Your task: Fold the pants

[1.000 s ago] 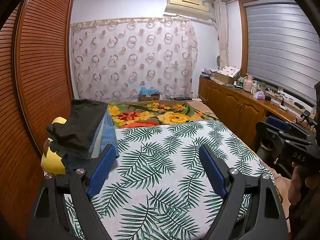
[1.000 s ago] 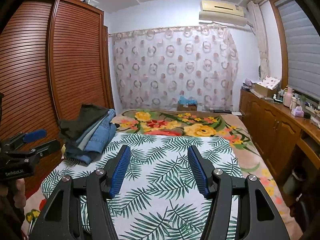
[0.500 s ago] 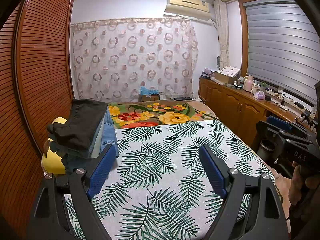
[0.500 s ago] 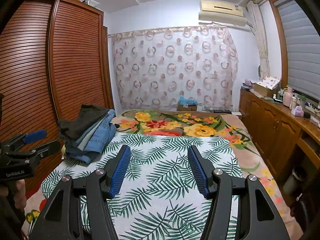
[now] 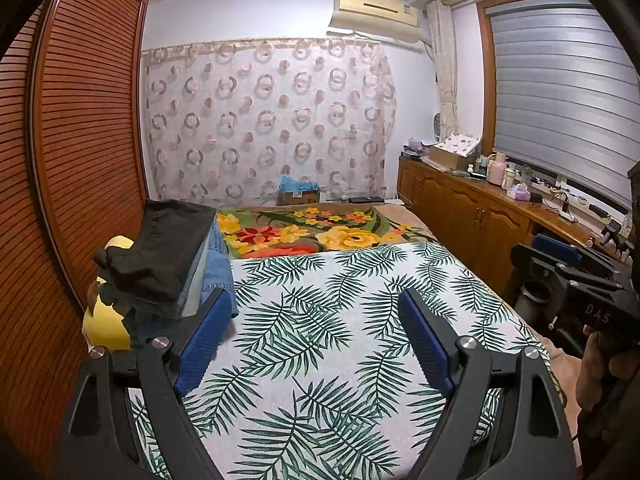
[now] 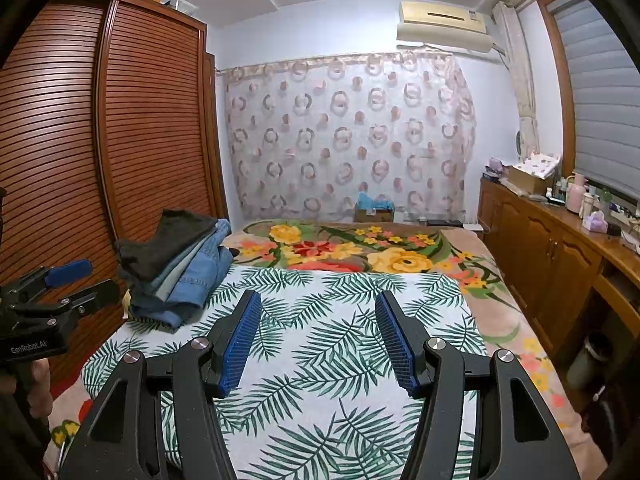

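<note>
While both claws gape empty — pants [image 6: 180,268] lie stacked.

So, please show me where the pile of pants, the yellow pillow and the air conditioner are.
pile of pants [image 6: 176,264]: right wrist view, on the blue denim layers.
yellow pillow [image 5: 105,326]: left wrist view, on its bare yellow side below the pile.
air conditioner [image 6: 442,26]: right wrist view, on its front panel.

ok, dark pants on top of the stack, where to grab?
Take the dark pants by the bunched end hanging off the stack's near side, coming in from the front. That end overhangs, so fingers can close around it alone.
</note>
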Demonstrator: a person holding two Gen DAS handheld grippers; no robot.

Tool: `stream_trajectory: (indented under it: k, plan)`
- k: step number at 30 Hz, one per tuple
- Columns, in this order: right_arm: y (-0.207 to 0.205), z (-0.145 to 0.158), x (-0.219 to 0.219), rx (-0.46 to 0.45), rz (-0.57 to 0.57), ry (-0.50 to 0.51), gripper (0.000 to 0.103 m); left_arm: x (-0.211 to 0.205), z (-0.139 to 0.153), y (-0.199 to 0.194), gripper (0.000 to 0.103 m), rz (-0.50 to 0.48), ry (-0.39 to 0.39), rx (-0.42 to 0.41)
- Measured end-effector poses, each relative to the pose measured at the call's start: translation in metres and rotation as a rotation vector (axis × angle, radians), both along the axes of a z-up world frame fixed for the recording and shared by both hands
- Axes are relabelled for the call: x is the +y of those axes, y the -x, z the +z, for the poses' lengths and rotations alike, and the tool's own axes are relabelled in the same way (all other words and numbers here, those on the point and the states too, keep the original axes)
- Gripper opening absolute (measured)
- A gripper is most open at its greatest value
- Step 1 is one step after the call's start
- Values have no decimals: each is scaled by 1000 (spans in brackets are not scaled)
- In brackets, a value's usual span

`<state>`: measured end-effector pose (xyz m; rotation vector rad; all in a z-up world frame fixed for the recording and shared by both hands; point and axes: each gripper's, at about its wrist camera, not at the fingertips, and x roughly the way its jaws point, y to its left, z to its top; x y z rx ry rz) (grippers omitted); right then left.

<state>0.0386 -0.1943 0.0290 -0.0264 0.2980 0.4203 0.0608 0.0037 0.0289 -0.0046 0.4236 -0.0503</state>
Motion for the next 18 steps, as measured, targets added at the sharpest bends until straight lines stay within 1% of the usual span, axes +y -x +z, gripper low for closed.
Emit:
stream_trajectory:
  k: [18]
  plan:
    - [0, -1, 0, -2, -1, 3, 61, 1, 0, 0, 86, 0, 1, -2]
